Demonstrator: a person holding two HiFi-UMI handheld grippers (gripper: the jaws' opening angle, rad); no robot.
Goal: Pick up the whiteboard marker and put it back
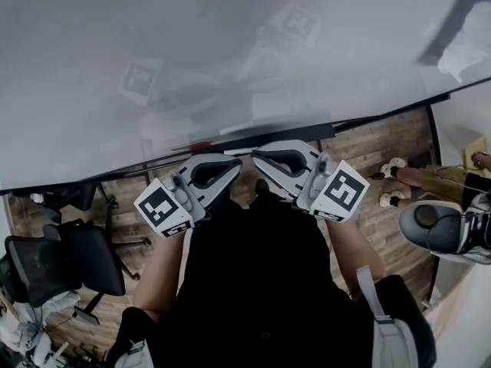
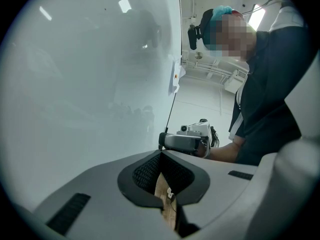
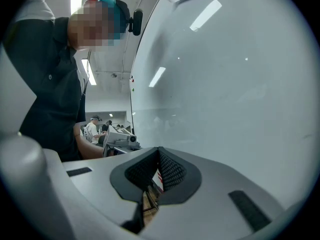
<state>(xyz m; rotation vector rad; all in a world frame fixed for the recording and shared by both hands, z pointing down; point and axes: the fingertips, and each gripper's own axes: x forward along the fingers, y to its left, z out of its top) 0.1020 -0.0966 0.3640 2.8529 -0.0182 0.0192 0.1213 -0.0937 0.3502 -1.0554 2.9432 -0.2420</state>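
Whiteboard [image 1: 230, 44] in front of a standing person. Left gripper [image 1: 221, 167] and right gripper [image 1: 278, 159] sit side by side just below its bottom ledge [image 1: 307, 131], each with jaws pressed together and holding nothing. Whiteboard marker [image 1: 201, 146] shows only as a red sliver on that ledge, just above the left gripper.

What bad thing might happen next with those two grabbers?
The left gripper and right gripper sit almost touching, so they may bump. Both have jaws shut, so they would push, not grab. A small red thing on the whiteboard ledge, maybe the marker, might get knocked off.
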